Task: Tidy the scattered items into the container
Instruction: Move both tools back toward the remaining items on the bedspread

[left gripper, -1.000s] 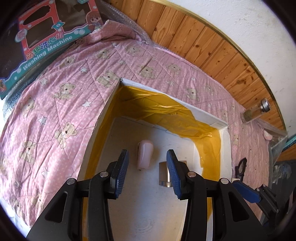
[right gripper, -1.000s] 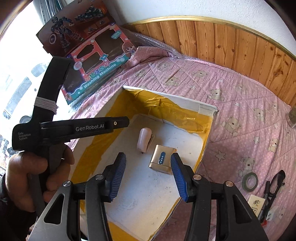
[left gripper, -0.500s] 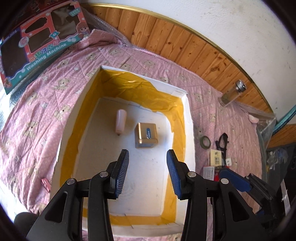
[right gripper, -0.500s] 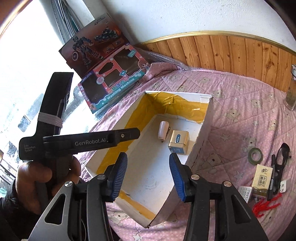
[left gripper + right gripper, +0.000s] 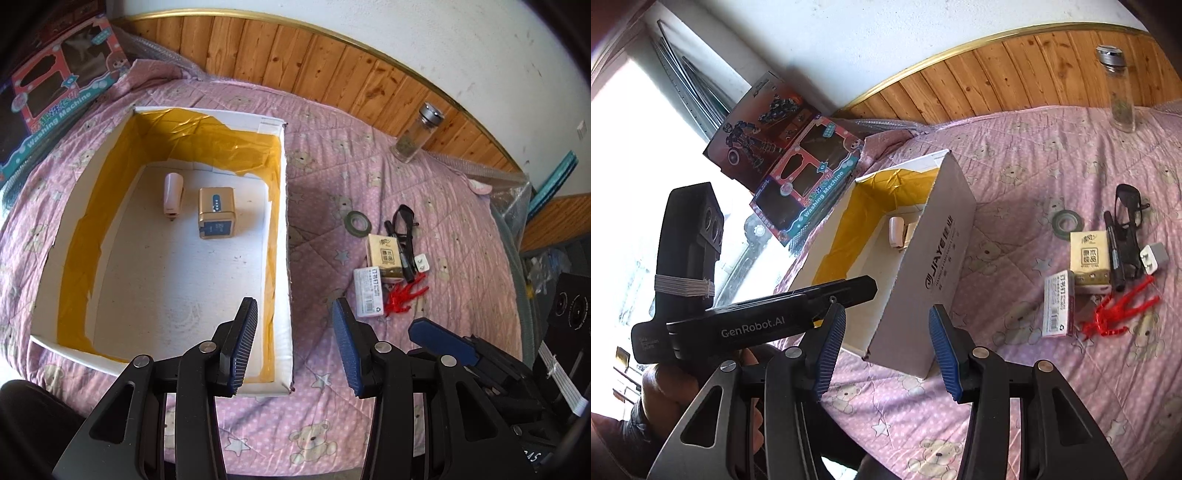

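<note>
A white cardboard box [image 5: 284,229] [image 5: 934,258] lined with yellow tape lies open on the pink quilt. Inside it rest a pale pink charger [image 5: 173,193] [image 5: 896,230] and a gold cube device [image 5: 216,212]. To the box's right lies a cluster: a tape roll [image 5: 357,222] [image 5: 1067,221], a tissue pack [image 5: 384,254] [image 5: 1089,262], a white staple box [image 5: 368,291] [image 5: 1059,302], a black marker [image 5: 1114,254], black scissors [image 5: 404,218] [image 5: 1128,206], a white plug [image 5: 422,263] [image 5: 1154,256] and a red plastic piece [image 5: 404,295] [image 5: 1115,312]. My left gripper [image 5: 293,345] hangs open above the box's near right corner. My right gripper [image 5: 886,350] is open and empty, near that same corner.
A glass jar [image 5: 417,133] [image 5: 1119,92] stands by the wooden wall panel. Toy boxes [image 5: 48,92] [image 5: 798,173] lean at the far left by the window. A hand holds the left gripper's body [image 5: 757,325] at the left of the right wrist view.
Both grippers have pulled back from over the box and swung right, bringing the scattered cluster into view. The right jaws narrowed slightly. Nothing was picked up.
</note>
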Motion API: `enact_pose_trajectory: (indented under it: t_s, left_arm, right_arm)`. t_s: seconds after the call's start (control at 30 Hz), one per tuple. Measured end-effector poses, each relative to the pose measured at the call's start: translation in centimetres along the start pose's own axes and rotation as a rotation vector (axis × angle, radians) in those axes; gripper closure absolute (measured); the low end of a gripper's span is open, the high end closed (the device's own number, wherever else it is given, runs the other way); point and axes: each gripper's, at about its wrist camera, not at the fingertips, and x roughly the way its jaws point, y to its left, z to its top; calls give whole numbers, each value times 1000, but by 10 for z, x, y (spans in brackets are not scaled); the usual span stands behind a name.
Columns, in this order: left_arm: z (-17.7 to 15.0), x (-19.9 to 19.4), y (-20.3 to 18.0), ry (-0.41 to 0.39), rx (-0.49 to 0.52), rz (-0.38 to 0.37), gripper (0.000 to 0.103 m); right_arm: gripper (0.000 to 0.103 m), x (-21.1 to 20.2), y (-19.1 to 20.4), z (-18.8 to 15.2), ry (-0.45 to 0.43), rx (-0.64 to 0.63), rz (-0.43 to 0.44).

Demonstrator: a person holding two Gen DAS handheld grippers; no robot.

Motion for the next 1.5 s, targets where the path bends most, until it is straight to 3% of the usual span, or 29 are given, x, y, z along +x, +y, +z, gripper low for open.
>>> enact_pose_trajectory:
  t_s: [0.27, 0.67, 1.2, 1.5]
  left_arm:
    - [-15, -8, -35, -24, 106, 48, 58]
    - [-23, 23, -74, 42, 152, -30, 58]
    - [-17, 89, -94, 168, 100, -135, 58]
    - [-7, 134, -103, 213, 68, -151, 58]
  right_arm:
    - [54, -18, -35, -20, -26, 93, -8]
    - [54, -38, -81, -37, -42, 201, -71]
    - [54, -45, -130, -41, -56, 327, -166]
    - [54, -39, -162, -33, -47, 406, -218]
